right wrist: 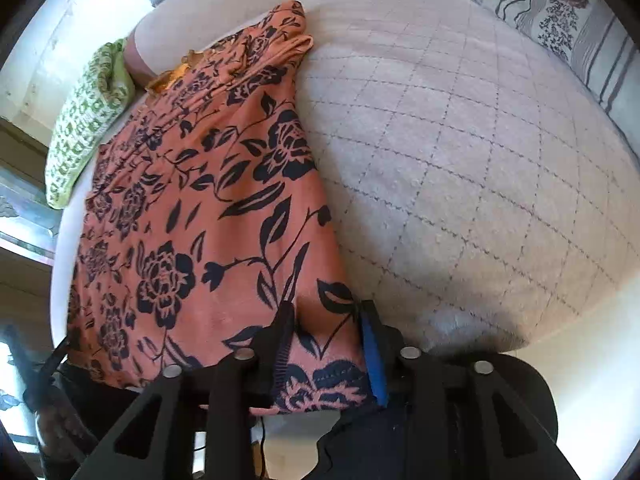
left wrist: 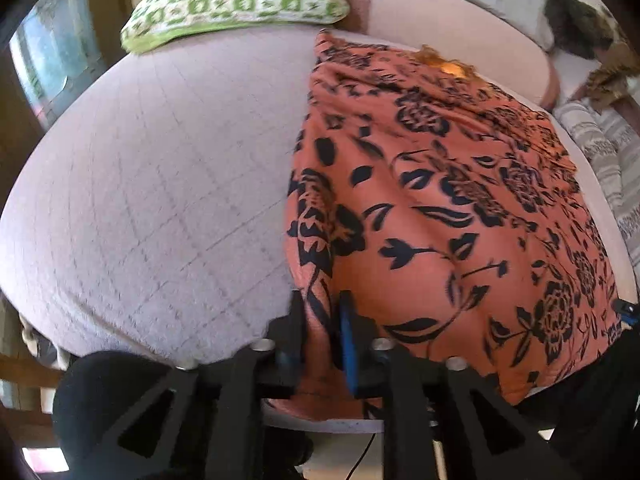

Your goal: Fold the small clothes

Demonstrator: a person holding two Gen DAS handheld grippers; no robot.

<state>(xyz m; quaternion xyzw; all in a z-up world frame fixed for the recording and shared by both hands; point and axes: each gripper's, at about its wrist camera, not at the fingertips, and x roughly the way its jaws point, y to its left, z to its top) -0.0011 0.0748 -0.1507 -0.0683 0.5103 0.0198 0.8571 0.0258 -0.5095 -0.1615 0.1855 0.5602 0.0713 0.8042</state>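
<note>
Dress: orange cloth with a black flower print, lying flat on a pale quilted bed, hem at the near edge, neckline away toward the far side. It sits on the bed's half nearest the green patterned pillow; a striped pillow lies well apart at the other far corner.

Progress: looks like the very start. Cloth is spread in one long layer with only slight wrinkles near the top. No fold visible yet, so every fold is left to do.

Left gripper: jaws narrowed onto the hem's left corner, a pinch of cloth bunched between the black finger and the blue pad. Reads as a grip taken.

Right gripper: jaws about half open, straddling the hem's right corner. Cloth lies between the fingers, but I see slack on both sides and cannot tell whether the pads press on it yet.

Pose: both grippers angle steeply down over the near bed edge, one at each hem corner. Likely next: lift hem and carry it toward the neckline.
</note>
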